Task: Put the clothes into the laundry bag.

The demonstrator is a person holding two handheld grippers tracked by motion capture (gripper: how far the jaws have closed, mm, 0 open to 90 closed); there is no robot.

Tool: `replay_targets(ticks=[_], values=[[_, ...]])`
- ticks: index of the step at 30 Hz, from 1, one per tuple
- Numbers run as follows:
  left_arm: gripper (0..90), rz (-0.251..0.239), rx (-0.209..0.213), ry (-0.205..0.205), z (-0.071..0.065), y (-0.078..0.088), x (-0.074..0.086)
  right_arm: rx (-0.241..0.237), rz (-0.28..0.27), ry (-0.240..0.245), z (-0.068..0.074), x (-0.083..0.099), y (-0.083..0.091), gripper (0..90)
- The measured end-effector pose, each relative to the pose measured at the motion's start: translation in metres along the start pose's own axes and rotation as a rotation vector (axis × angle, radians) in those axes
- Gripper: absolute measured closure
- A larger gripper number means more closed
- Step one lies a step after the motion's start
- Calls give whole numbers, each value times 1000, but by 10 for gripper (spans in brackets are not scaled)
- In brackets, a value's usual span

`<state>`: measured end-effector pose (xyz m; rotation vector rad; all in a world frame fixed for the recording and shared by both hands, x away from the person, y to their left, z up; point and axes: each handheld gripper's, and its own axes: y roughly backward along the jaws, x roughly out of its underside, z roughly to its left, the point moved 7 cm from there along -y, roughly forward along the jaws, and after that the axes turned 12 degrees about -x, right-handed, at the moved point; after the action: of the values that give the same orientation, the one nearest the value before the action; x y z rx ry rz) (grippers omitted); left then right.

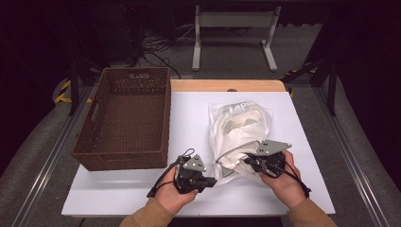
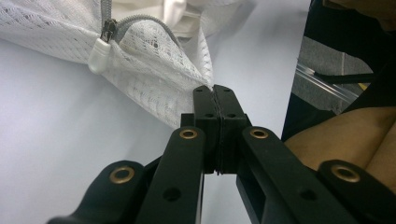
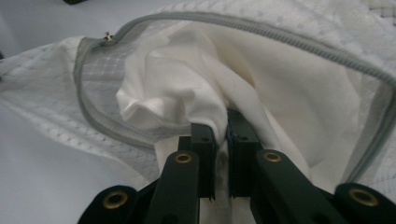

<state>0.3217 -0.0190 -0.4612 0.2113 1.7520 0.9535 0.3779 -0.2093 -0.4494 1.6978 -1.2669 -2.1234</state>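
Note:
A white mesh laundry bag [image 1: 239, 125] with a grey zipper [image 3: 261, 28] lies on the white table [image 1: 189, 118], its mouth unzipped toward me. White cloth [image 3: 187, 79] bulges from that mouth. My right gripper [image 3: 219, 123] is shut on a fold of this cloth just inside the zipper line; in the high view the right gripper [image 1: 247, 161] sits at the bag's near end. My left gripper [image 2: 214, 91] pinches the bag's mesh [image 2: 149, 60] at its near corner, jaws pressed together, close to the zipper pull [image 2: 99, 56]. The high view puts the left gripper [image 1: 213, 180] left of the right one.
A brown wicker basket [image 1: 120, 158] stands at the table's left, with nothing visible inside. The table's near edge runs just below both hands. A white metal frame [image 1: 234, 38] stands on the floor beyond the far edge.

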Motion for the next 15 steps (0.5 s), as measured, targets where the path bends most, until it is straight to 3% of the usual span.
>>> replay_targets(ticks=[15], values=[[899,3,35,-6,-8,3,0,53,-10,-18,-26,-6,-19,842]])
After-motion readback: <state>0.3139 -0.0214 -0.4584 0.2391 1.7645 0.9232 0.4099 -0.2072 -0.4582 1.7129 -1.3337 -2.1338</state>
